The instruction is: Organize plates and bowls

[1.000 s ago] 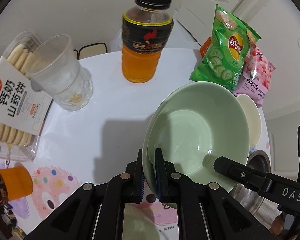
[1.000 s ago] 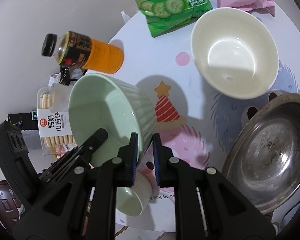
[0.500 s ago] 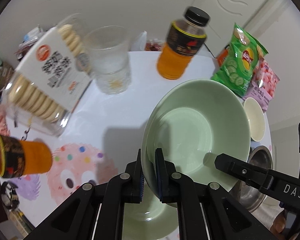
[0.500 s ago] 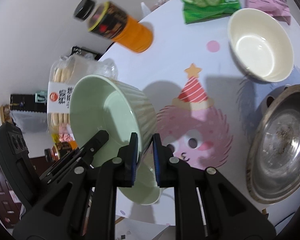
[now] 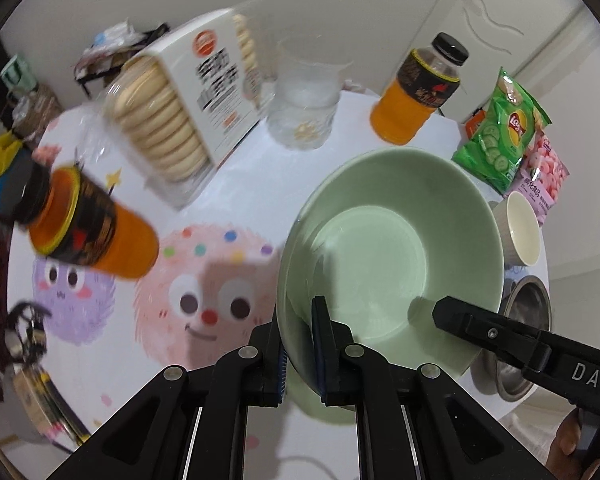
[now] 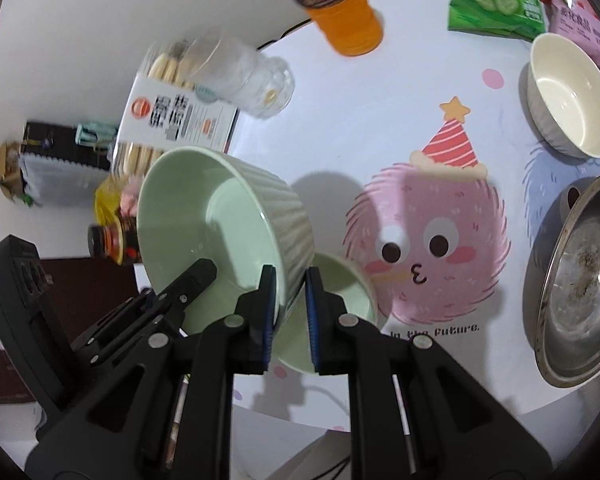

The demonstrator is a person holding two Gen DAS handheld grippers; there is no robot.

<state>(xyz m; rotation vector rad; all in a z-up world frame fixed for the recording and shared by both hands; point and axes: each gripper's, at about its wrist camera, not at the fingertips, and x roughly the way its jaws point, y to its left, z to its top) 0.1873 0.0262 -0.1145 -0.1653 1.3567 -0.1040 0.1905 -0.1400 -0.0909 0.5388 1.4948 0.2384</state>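
Green ribbed bowl hangs tilted above the table, its rim pinched on opposite sides by the left gripper and the right gripper, jaws narrow on the wall. Directly below it, at the near edge, sits a second green bowl, so nesting looks close but not done. Left to gather: the cream bowl at far right and the steel basin at near right. Snacks and bottles stay around the far side.
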